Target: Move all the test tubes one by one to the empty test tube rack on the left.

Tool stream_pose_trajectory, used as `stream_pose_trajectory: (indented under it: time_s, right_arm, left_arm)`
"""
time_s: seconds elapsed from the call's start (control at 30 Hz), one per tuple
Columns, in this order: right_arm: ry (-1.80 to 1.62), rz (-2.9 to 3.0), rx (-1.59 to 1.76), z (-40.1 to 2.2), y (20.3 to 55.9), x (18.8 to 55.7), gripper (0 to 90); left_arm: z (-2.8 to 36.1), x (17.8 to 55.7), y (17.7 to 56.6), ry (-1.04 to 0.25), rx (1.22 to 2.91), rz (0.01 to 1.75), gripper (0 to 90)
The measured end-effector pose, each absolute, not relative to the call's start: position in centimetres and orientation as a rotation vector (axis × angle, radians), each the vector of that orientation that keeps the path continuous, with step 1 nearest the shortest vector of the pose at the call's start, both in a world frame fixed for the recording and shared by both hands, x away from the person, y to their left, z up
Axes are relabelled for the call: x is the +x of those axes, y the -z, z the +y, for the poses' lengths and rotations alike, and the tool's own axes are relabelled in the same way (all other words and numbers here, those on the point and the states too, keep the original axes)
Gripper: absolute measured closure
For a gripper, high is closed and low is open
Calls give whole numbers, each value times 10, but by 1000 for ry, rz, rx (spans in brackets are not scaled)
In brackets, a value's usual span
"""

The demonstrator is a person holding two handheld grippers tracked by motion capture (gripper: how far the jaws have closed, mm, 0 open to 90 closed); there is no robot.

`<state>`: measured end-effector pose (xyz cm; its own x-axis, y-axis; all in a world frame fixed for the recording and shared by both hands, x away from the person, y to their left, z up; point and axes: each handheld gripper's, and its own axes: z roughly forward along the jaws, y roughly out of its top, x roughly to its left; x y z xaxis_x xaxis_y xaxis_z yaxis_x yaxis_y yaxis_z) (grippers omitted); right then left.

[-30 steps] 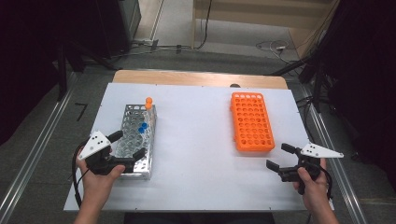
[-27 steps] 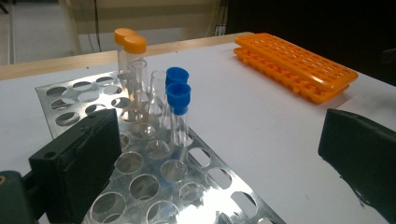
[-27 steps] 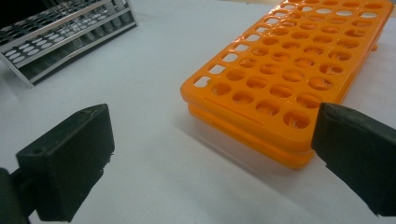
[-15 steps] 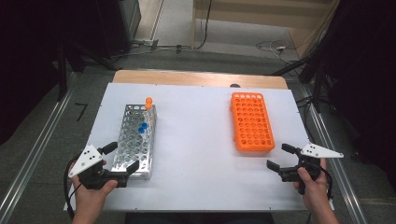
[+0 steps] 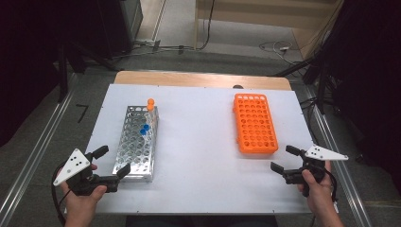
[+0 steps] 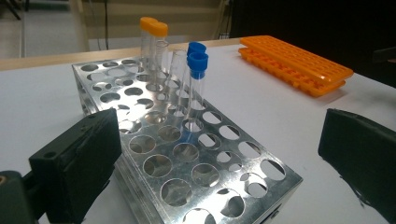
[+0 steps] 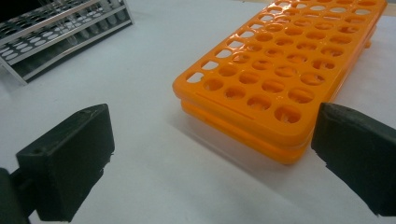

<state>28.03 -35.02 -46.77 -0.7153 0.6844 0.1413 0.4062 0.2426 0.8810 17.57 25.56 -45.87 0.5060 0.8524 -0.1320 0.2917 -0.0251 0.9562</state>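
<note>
White bench (image 5: pixel 198 142): smooth, flat. Metal rack (image 5: pixel 137 142), left: shiny, perforated, holding 2 orange-capped tubes (image 6: pixel 154 42) and 2 blue-capped tubes (image 6: pixel 197 70), clear and upright. Orange rack (image 5: pixel 255 123), right: plastic, empty. Left claw (image 5: pixel 112 161) and right claw (image 5: pixel 285 158): open, gripping nothing. Advice: approach 1 tube squarely, lift straight up.

The high view looks forward and down from above the near edge of the desk (image 5: pixel 198 127), taking in its whole top from well off. The left gripper view sits low and close at the near left corner, facing the metal rack (image 6: pixel 187 154). The right gripper view sits low at the near right corner, close to the orange rack (image 7: pixel 289 70). All three views share both racks.
</note>
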Motion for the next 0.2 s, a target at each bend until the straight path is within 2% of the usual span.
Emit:
stream_pose_trajectory:
  time_s: [0.2]
  right_arm:
    - [-1457,2247,1019,-350,468,281,0]
  left_arm:
    - [253,177,460,-596,1589,1014,0]
